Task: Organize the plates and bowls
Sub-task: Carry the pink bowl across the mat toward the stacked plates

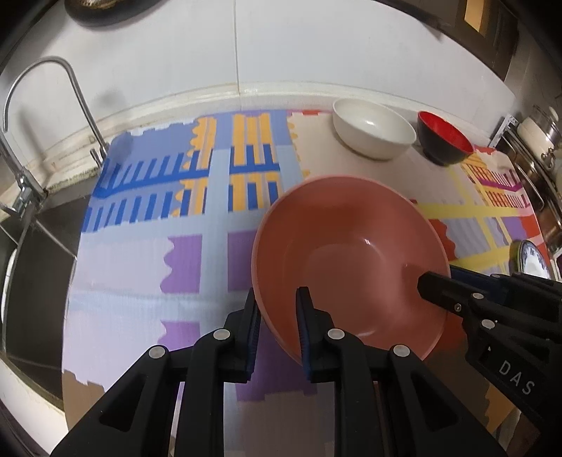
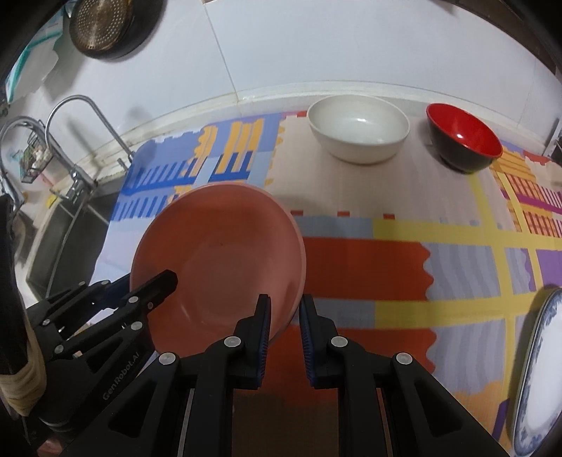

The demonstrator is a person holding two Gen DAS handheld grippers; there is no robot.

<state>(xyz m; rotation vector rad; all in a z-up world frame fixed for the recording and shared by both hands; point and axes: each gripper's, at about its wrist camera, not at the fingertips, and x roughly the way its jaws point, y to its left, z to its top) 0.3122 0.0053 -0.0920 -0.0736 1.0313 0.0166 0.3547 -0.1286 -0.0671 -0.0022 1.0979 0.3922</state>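
A pink bowl (image 1: pixel 351 253) is held tilted above the patterned mat, gripped on both sides. My left gripper (image 1: pixel 277 316) is shut on its near-left rim. My right gripper (image 2: pixel 284 323) is shut on its right rim, one finger inside and one outside. The right gripper also shows in the left wrist view (image 1: pixel 435 284), and the left gripper in the right wrist view (image 2: pixel 158 281). The pink bowl (image 2: pixel 217 260) shows from the right too. A white bowl (image 1: pixel 372 128) (image 2: pixel 358 128) and a red-and-black bowl (image 1: pixel 444 139) (image 2: pixel 463 137) stand upright at the back of the mat.
A blue-and-white plate (image 2: pixel 541 372) lies at the mat's right edge, also in the left wrist view (image 1: pixel 532 258). A sink (image 1: pixel 31 267) with a curved faucet (image 1: pixel 52 91) is on the left. Metal pots (image 1: pixel 541 130) stand at the far right. A strainer (image 2: pixel 102 24) hangs on the wall.
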